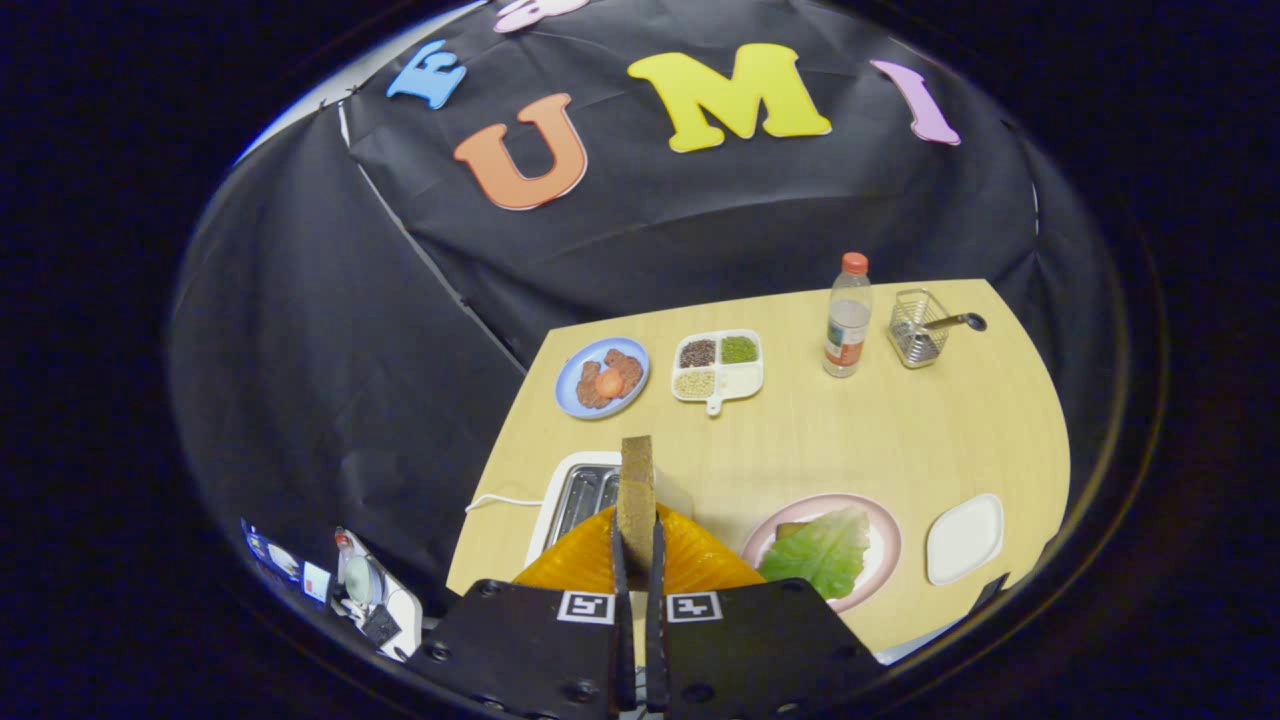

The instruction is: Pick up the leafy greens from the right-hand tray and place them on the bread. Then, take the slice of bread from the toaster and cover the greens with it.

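The gripper (pixel 636 545) has its jaws closed on an upright slice of brown bread (pixel 636 490), held above the toaster (pixel 585 497) near the surface's (pixel 900 440) near left edge. Just to the right, a pink plate (pixel 885 545) carries a lettuce leaf (pixel 822 550) lying over another bread slice (pixel 790 528), with an empty white tray (pixel 965 538) beside it. Along the far edge stand a blue plate (pixel 570 385), a divided dish (pixel 745 378), a bottle (pixel 847 320) and a wire basket (pixel 915 328).
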`<control>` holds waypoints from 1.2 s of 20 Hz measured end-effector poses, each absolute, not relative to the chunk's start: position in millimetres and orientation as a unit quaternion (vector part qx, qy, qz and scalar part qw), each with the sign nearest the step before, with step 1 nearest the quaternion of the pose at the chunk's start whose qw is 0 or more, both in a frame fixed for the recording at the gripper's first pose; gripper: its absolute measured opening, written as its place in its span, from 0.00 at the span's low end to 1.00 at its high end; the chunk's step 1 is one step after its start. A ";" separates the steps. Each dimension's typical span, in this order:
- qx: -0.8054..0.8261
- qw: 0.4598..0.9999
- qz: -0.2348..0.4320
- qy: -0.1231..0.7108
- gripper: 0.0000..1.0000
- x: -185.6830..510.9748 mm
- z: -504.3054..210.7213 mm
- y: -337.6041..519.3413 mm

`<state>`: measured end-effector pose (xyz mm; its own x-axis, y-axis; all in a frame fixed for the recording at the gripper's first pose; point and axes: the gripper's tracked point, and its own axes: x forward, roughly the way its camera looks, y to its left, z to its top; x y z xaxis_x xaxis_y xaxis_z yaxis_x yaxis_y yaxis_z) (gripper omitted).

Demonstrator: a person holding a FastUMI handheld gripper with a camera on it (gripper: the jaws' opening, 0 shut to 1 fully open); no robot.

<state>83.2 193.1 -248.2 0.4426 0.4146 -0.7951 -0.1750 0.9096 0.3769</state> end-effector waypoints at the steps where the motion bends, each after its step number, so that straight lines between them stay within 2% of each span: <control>1: 0.126 0.837 0.174 0.503 0.04 82.8 -253.1 182.3; 8: 0.162 0.814 0.126 0.544 0.04 85.9 -331.1 109.3; 15: 0.189 0.783 0.107 0.583 0.04 71.5 -410.8 89.8; 24: 0.151 0.780 0.092 0.601 0.06 57.3 -449.4 50.2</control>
<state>57.3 50.2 -449.4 0.2612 0.3252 -0.9089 0.0385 0.9373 0.3464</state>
